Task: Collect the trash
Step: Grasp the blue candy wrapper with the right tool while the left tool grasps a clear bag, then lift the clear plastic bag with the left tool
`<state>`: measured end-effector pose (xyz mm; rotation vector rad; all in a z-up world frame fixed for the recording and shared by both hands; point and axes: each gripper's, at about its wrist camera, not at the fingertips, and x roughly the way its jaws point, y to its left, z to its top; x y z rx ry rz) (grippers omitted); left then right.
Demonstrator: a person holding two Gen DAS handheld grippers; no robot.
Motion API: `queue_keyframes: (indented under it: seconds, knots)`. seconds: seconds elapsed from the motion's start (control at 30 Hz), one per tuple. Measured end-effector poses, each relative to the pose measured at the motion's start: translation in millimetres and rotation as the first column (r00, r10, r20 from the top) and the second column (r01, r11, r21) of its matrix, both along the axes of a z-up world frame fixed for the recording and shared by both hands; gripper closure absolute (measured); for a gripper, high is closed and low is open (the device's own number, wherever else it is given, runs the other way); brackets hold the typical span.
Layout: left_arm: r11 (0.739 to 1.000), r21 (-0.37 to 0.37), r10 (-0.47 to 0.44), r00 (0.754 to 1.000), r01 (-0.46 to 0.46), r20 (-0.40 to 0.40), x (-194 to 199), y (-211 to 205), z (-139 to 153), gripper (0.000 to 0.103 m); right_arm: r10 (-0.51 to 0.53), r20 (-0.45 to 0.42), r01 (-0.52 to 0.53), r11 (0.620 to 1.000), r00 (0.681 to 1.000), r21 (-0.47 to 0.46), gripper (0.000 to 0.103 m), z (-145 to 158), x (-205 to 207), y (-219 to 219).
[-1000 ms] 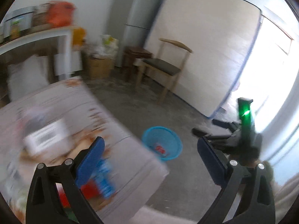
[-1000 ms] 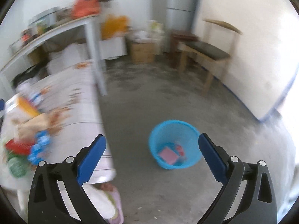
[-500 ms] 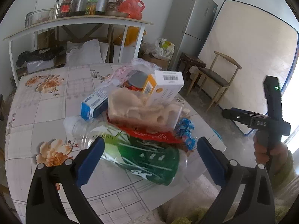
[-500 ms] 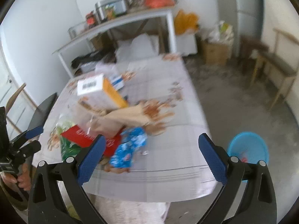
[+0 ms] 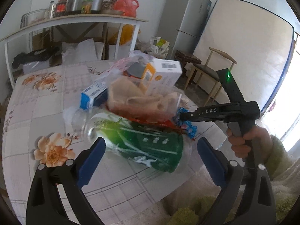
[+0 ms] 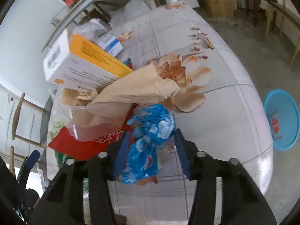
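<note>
A pile of trash lies on the flowered table (image 5: pixel 43 101): a green-labelled plastic bottle (image 5: pixel 138 138), a clear cup stuffed with brown paper (image 6: pixel 105 105), a white and orange box (image 5: pixel 165 73), a blue and white box (image 5: pixel 93 95), a red packet (image 6: pixel 84 146) and a blue crinkled wrapper (image 6: pixel 150 131). My left gripper (image 5: pixel 150 157) is open just in front of the bottle. My right gripper (image 6: pixel 150 150) is open with its fingers on both sides of the blue wrapper; it also shows in the left wrist view (image 5: pixel 215 110).
A blue bin (image 6: pixel 281 120) with some trash in it stands on the concrete floor right of the table. A wooden chair (image 5: pixel 211 67), a fridge (image 5: pixel 185 20), a leaning mattress (image 5: pixel 247 52) and a loaded white shelf (image 5: pixel 75 18) stand beyond the table.
Both grippers swung from the bin on the floor to the table and closed in on the trash pile. The right gripper now straddles the blue wrapper, with its jaws narrower than before.
</note>
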<state>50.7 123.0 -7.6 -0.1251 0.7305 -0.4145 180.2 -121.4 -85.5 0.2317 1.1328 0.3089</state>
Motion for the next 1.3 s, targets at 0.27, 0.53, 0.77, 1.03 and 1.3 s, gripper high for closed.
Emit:
queue_keyframes:
  seconds: [0.27, 0.53, 0.77, 1.03, 1.3]
  knots:
    - [0.996, -0.039, 0.074, 0.997, -0.075, -0.020, 7.1, 28.3, -4.5, 0.013, 0.011, -0.015, -0.011, 1.000, 1.000, -0.008, 0.084, 3.6, -8.0, -4.1]
    - [0.990, -0.099, 0.099, 0.995, -0.096, 0.025, 69.5, 53.7, 31.7, 0.022, -0.041, -0.034, 0.041, 0.999, 0.999, 0.006, 0.086, 5.5, -16.1, -30.3]
    - [0.989, -0.147, 0.003, 0.996, -0.016, -0.088, 168.2, 56.7, 32.4, 0.032, -0.050, -0.055, 0.053, 0.997, 0.997, 0.064, 0.086, 0.3, -17.2, -39.4]
    - [0.982, 0.001, -0.188, 0.963, 0.191, -0.195, 219.7, 23.0, 10.1, 0.032, -0.044, -0.068, 0.051, 0.994, 0.997, 0.094, 0.085, 0.2, -15.4, -48.5]
    - [0.966, 0.060, -0.227, 0.941, 0.250, -0.252, 240.8, 12.7, -0.7, 0.036, -0.043, -0.073, 0.051, 0.992, 0.996, 0.113, 0.085, -2.0, -15.0, -55.5]
